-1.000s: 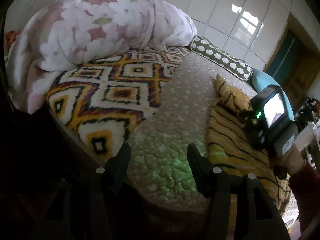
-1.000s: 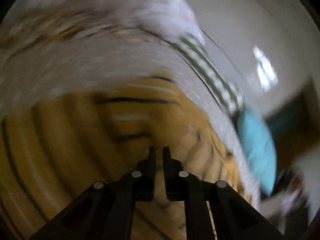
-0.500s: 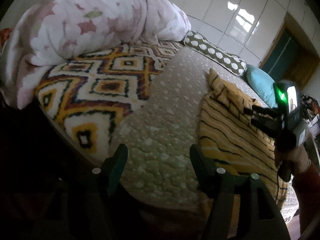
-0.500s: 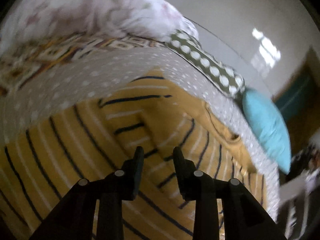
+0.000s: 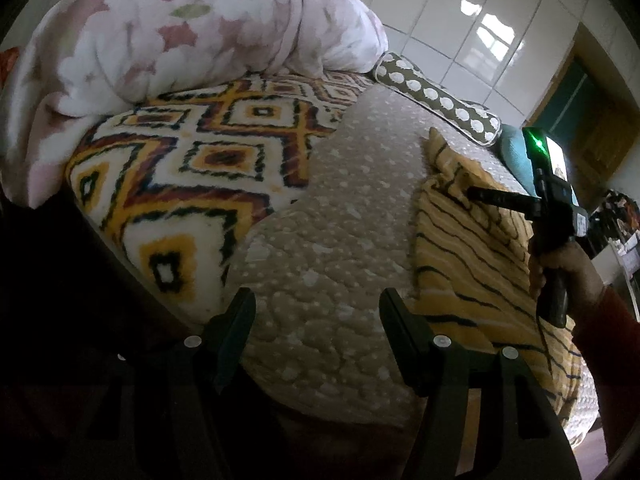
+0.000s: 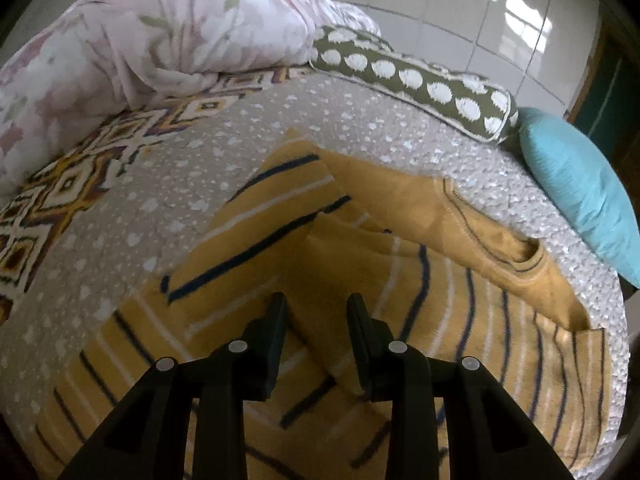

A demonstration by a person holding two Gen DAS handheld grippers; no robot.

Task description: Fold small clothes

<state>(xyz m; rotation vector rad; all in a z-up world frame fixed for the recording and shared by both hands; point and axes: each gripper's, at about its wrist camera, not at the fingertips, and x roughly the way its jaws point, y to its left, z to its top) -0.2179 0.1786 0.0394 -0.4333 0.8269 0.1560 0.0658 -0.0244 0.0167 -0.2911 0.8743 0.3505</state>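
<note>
On a beige dotted quilted bedspread (image 6: 168,208), a mustard-yellow striped knit top (image 6: 460,288) lies with one sleeve folded inward; the rest remains unfolded. The right gripper (image 6: 316,304) hovers above it, the left gripper (image 5: 316,304) beside it, both jaws parted and empty.

Striped shirt (image 6: 400,280) on dotted bedspread (image 6: 160,200)

Mustard shirt (image 6: 460,304) with navy and white stripes; beige white-flecked quilt (image 5: 340,240); turquoise pillow (image 6: 576,184).

one striped shirt (image 6: 400,280), two pillows (image 6: 420,84), two blankets (image 5: 192,148)
</note>
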